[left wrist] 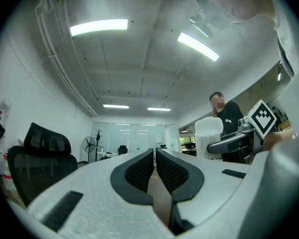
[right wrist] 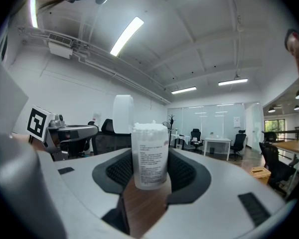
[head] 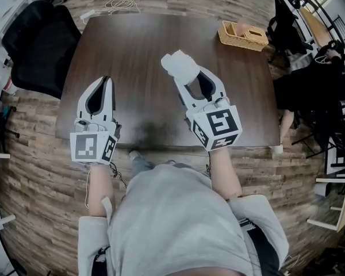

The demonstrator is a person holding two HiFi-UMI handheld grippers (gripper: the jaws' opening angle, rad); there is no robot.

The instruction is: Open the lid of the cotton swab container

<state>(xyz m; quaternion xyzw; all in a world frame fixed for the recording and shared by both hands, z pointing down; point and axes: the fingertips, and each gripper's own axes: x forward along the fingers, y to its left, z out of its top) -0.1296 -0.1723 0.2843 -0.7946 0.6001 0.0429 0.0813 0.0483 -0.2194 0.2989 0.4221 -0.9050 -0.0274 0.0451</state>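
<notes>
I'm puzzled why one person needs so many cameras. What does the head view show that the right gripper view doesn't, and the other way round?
Only the head view shows the dark table as a whole from above and the person's grey top.

Only the right gripper view shows the label print on the cotton swab container, the ceiling lights and the distant office desks.

Both views show the right gripper clamped on that container, and the left gripper beside it with its marker cube.

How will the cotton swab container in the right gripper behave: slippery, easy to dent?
Probably light: the cotton swab container looks like thin plastic full of swabs. Its smooth round wall may twist between the pads. Hard squeezing might dent it.
</notes>
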